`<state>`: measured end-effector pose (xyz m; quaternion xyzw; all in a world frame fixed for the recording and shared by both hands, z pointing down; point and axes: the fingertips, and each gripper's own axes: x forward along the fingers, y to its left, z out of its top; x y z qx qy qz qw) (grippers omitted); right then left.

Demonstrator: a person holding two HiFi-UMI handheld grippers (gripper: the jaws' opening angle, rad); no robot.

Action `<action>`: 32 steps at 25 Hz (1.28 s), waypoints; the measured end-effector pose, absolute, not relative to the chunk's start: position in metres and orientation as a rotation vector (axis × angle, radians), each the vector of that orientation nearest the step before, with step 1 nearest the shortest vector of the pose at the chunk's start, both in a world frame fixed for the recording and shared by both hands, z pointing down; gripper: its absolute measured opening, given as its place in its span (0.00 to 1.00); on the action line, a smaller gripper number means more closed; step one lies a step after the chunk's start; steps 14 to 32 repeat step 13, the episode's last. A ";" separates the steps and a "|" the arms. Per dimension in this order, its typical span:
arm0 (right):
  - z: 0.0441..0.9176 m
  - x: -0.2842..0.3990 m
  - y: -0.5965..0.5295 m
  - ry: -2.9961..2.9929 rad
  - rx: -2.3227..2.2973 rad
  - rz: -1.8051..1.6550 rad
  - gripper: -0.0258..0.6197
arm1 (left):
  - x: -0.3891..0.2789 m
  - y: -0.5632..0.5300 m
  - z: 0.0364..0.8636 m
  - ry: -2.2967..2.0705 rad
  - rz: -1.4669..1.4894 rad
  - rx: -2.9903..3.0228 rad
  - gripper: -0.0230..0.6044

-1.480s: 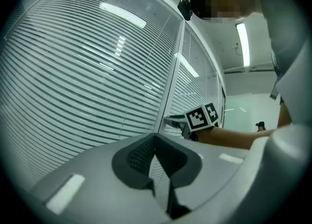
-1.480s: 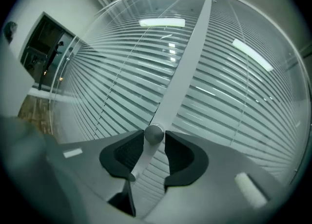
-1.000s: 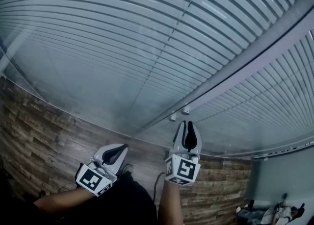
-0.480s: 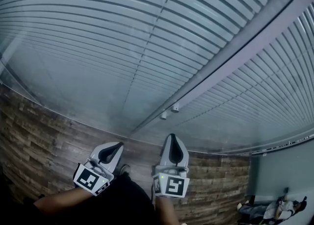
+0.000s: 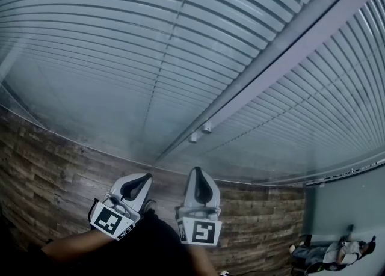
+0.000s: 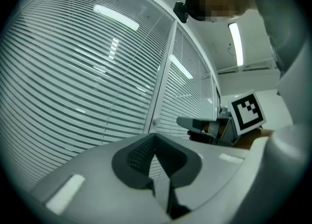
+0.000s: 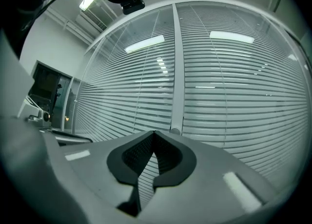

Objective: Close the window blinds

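Observation:
The slatted window blinds [image 5: 120, 46] hang behind glass, split by a pale upright frame post [image 5: 283, 52]. Two small round knobs [image 5: 200, 133] sit at the foot of the post; one knob [image 7: 174, 131] shows just beyond my right jaws. My right gripper [image 5: 197, 170] is shut with nothing between its fingers, a short way back from the knobs. My left gripper [image 5: 146, 177] is beside it to the left, also shut and empty, its tips touching [image 6: 155, 135]. The right gripper [image 6: 195, 123] shows from the side in the left gripper view. Slats stand partly tilted with light between them.
A wood-pattern panel [image 5: 48, 154] runs below the glass. A grey-green wall [image 5: 343, 208] meets it at the right, with bags and clutter [image 5: 331, 254] on the floor there. A dark doorway [image 7: 46, 89] lies far to the left.
My right gripper has drawn back from the knobs, down and left in the head view, and its jaws have come together. The left gripper has barely shifted.

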<state>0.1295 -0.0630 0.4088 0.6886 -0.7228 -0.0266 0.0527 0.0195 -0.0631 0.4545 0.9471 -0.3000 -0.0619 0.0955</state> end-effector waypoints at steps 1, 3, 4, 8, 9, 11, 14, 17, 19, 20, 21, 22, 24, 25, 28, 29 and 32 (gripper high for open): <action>0.409 0.128 -0.063 -2.209 2.083 -0.076 0.04 | 0.020 -0.062 0.454 -0.886 -0.183 2.809 0.03; 0.409 0.128 -0.063 -2.222 2.074 -0.071 0.04 | 0.023 -0.062 0.455 -0.880 -0.183 2.808 0.03; 0.408 0.129 -0.063 -2.224 2.074 -0.070 0.04 | 0.025 -0.062 0.454 -0.878 -0.183 2.808 0.03; 0.408 0.135 -0.061 -2.219 2.069 -0.060 0.04 | 0.033 -0.058 0.449 -0.871 -0.178 2.832 0.03; 0.410 0.134 -0.060 -2.213 2.069 -0.054 0.04 | 0.032 -0.057 0.450 -0.871 -0.171 2.836 0.03; 0.415 0.126 -0.060 -2.214 2.068 -0.047 0.04 | 0.026 -0.055 0.454 -0.875 -0.161 2.839 0.03; 0.419 0.116 -0.061 -2.226 2.062 -0.047 0.04 | 0.017 -0.055 0.457 -0.882 -0.166 2.846 0.03; 0.419 0.116 -0.061 -2.226 2.062 -0.047 0.04 | 0.017 -0.055 0.457 -0.882 -0.166 2.846 0.03; 0.419 0.116 -0.061 -2.226 2.062 -0.047 0.04 | 0.017 -0.055 0.457 -0.882 -0.166 2.846 0.03; 0.419 0.116 -0.061 -2.226 2.062 -0.047 0.04 | 0.017 -0.055 0.457 -0.882 -0.166 2.846 0.03; 0.419 0.116 -0.061 -2.226 2.062 -0.047 0.04 | 0.017 -0.055 0.457 -0.882 -0.166 2.846 0.03; 0.419 0.116 -0.061 -2.226 2.062 -0.047 0.04 | 0.017 -0.055 0.457 -0.882 -0.166 2.846 0.03; 0.419 0.116 -0.061 -2.226 2.062 -0.047 0.04 | 0.017 -0.055 0.457 -0.882 -0.166 2.846 0.03; 0.419 0.116 -0.061 -2.226 2.062 -0.047 0.04 | 0.017 -0.055 0.457 -0.882 -0.166 2.846 0.03; 0.419 0.116 -0.061 -2.226 2.062 -0.047 0.04 | 0.017 -0.055 0.457 -0.882 -0.166 2.846 0.03; 0.419 0.116 -0.061 -2.226 2.062 -0.047 0.04 | 0.017 -0.055 0.457 -0.882 -0.166 2.846 0.03; 0.419 0.116 -0.061 -2.226 2.062 -0.047 0.04 | 0.017 -0.055 0.457 -0.882 -0.166 2.846 0.03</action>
